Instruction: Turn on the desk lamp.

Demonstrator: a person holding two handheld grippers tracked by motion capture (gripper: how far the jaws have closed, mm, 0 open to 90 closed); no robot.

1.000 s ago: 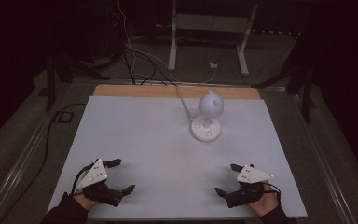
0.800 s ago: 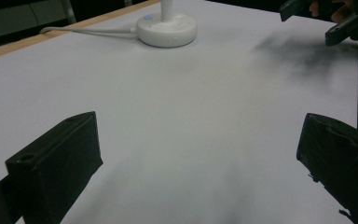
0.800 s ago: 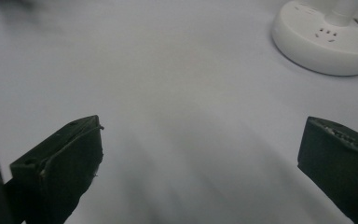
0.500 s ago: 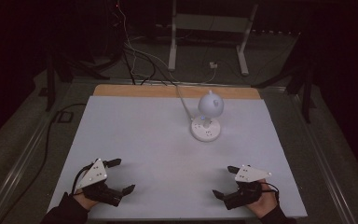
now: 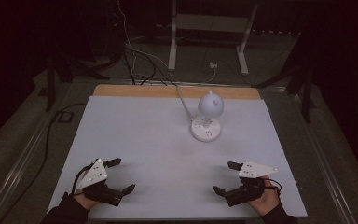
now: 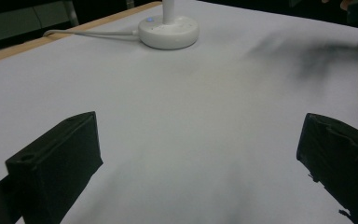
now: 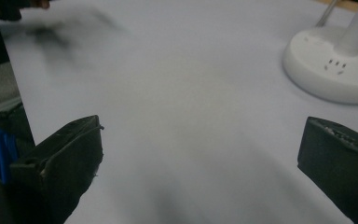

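A small white desk lamp [image 5: 208, 119] with a round base and a globe head stands on the pale table [image 5: 140, 135], right of centre towards the back. Its base [image 6: 168, 31] lies far ahead in the left gripper view, and its base [image 7: 332, 65] sits at the upper right in the right gripper view. My left gripper [image 5: 122, 175] rests near the front left edge, open, nothing between its jaws. My right gripper [image 5: 226, 177] rests near the front right edge, also open and empty. Both point inward across the table.
The lamp's white cable [image 5: 182, 100] runs off the back of the table over a wooden strip [image 5: 121, 90]. Behind the table stand a white metal frame [image 5: 209, 28] and loose cables on the floor [image 5: 135, 56]. A dark cable [image 5: 46, 140] trails along the left side.
The right gripper has shifted slightly towards the front edge and to the left. The left gripper has hardly moved.
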